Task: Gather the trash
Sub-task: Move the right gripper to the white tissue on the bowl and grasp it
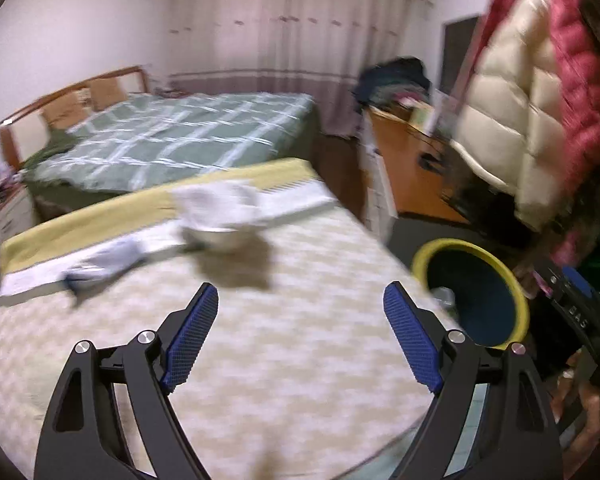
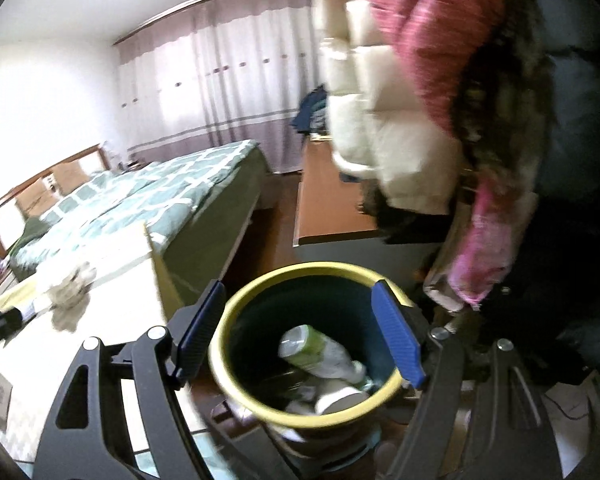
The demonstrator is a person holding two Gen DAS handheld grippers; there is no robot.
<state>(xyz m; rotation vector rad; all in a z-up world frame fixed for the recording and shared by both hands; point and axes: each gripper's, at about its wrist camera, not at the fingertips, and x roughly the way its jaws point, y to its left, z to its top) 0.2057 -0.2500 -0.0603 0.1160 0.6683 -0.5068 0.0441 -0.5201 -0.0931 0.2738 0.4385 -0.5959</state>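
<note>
Trash is split between two places. On the bench (image 1: pixel 260 320), which wears a pale zigzag cloth, a crumpled white tissue (image 1: pixel 220 204) sits on a small white bowl (image 1: pixel 216 238) near the far edge, and a flattened bluish wrapper (image 1: pixel 104 266) lies to its left. Just off the bench's right corner stands a dark bin with a yellow rim (image 2: pixel 220 344); inside it lie a plastic bottle with a green label (image 2: pixel 320 350) and a white cup (image 2: pixel 340 400).

Left tongs (image 1: pixel 300 336) hang above the bare cloth with the blue pads spread wide and nothing between them. Right tongs (image 2: pixel 300 336) hang over the bin's mouth, also spread wide and empty, one pad to each side of the rim as the right wrist camera sees it.

Behind the bench are a bed with a green checked cover (image 1: pixel 180 140) and drawn curtains (image 1: pixel 292 32). A pink and cream padded jacket (image 2: pixel 400 100) hangs at the right.
</note>
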